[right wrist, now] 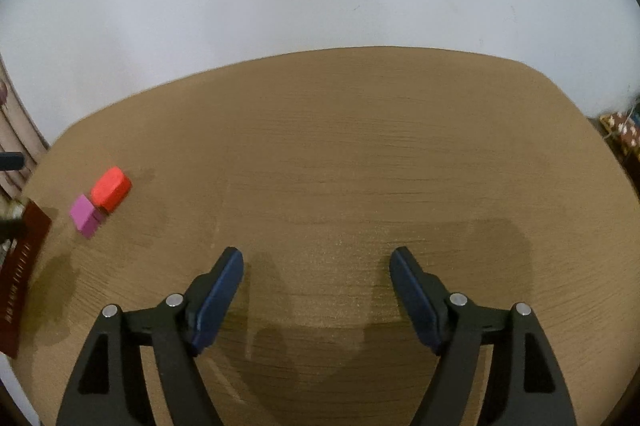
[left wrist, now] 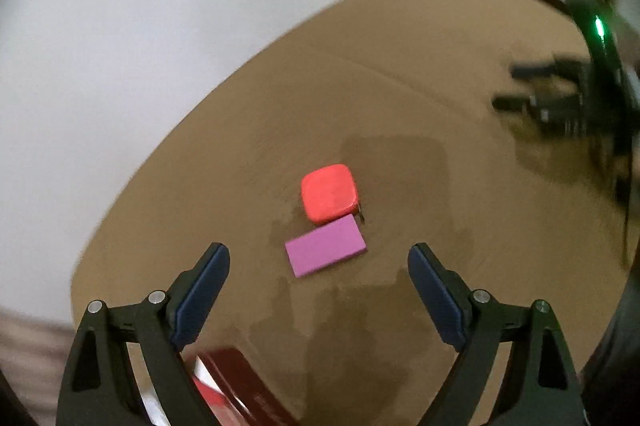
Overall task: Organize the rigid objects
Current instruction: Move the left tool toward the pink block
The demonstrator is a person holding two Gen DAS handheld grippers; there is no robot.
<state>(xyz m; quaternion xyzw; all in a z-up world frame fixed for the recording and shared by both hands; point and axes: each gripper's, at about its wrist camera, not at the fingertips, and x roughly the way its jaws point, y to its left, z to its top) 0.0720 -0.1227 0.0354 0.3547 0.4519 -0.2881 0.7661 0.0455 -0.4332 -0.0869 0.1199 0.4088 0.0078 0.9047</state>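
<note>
On the table (left wrist: 400, 74), red block (left wrist: 329, 191) touches pink block (left wrist: 325, 251); both grippers' jaws spread, seemingly empty.

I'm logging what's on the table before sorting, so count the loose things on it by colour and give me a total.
Red: 1, the rounded block.
Pink: 1, the flat block, lying against the red one.
Dark red: 1, the flat box at the table edge.
Total: 3.
</note>
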